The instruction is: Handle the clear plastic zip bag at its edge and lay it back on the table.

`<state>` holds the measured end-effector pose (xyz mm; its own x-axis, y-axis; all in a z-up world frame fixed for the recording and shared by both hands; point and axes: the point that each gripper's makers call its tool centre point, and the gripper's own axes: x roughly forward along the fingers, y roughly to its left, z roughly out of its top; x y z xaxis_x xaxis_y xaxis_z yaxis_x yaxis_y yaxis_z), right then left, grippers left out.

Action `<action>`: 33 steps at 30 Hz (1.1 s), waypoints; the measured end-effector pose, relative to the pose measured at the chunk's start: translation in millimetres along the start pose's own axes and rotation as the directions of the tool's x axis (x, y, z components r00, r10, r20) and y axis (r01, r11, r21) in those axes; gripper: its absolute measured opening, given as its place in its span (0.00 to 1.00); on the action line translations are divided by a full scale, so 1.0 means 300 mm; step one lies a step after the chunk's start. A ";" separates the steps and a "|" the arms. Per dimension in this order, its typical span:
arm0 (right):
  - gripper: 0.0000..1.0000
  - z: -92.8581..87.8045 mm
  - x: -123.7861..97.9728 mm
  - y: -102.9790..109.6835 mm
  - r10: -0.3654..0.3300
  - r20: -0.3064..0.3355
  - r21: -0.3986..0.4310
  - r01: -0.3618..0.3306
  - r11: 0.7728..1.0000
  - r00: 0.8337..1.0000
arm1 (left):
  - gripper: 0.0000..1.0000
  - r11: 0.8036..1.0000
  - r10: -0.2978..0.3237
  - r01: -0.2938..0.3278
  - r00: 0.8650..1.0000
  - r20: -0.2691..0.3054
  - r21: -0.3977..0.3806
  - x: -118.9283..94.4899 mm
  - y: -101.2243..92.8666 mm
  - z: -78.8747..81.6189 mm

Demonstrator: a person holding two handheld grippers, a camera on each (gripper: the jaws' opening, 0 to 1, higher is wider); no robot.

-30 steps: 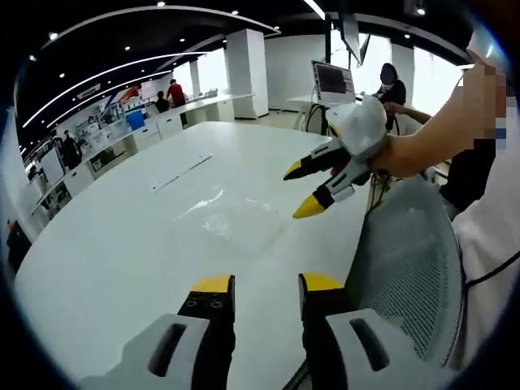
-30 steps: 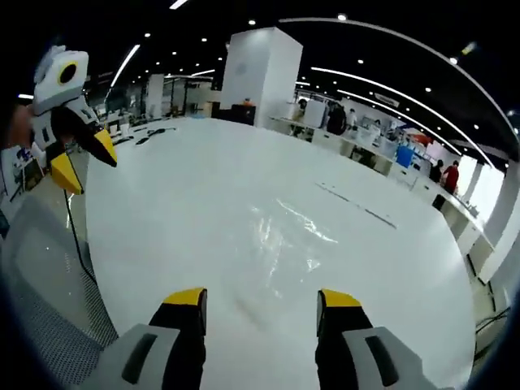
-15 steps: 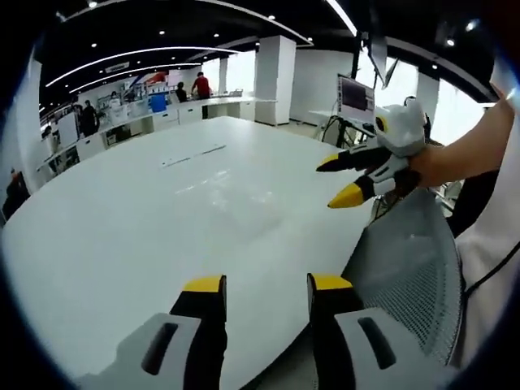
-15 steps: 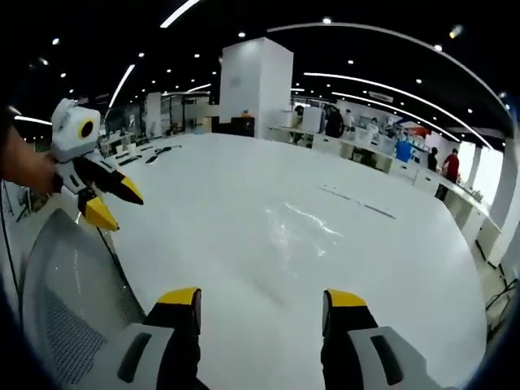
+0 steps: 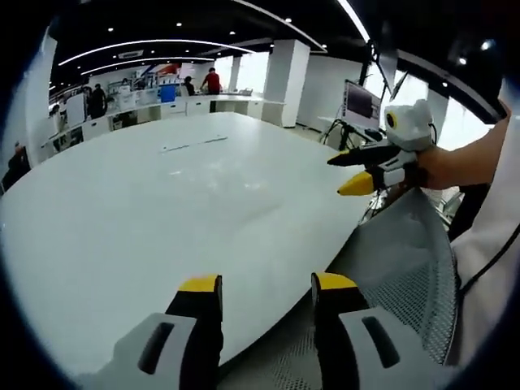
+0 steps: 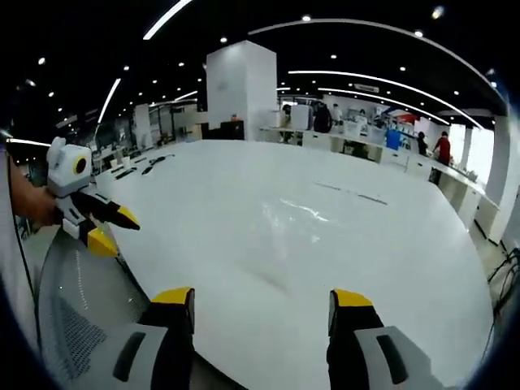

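Clear zip bag (image 6: 296, 218) lies flat on the white counter (image 6: 390, 268), well in from the near edge, toward the middle; faint, only its glare shows. Left tool (image 5: 261, 284) and right tool (image 6: 264, 298) both hang over the near edge, each with jaws spread and empty, neither touching the bag. A mesh chair back (image 5: 398, 260) sits just below that edge. Judgement: bag reads as laid down, so the task looks at or near its end. Next move: withdraw, or reach inward for a bag edge.

Both grippers (empty) pulled back from table (image 5: 122, 219).
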<state>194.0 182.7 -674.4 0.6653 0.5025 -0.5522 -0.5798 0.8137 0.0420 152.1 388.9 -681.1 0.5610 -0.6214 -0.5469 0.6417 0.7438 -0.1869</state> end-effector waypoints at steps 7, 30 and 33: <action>0.67 -0.011 -0.023 0.011 0.015 0.034 0.064 -0.017 0.998 0.999 | 0.43 1.000 -0.011 0.011 1.000 0.003 0.008 -0.007 -0.042 -0.008; 0.79 -0.007 -0.001 0.044 0.046 0.049 0.075 -0.049 0.996 0.998 | 0.66 0.999 0.021 -0.018 0.996 0.082 -0.043 -0.006 -0.014 0.030; 0.81 -0.005 0.000 0.044 0.042 0.052 0.067 -0.045 0.997 0.998 | 0.70 0.998 0.022 -0.018 0.996 0.089 -0.052 -0.005 -0.004 0.032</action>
<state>185.6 193.0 -675.0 0.6641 0.5505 -0.5059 -0.5764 0.8079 0.1225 155.5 386.7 -672.2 0.6197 -0.6241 -0.4759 0.6036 0.7665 -0.2192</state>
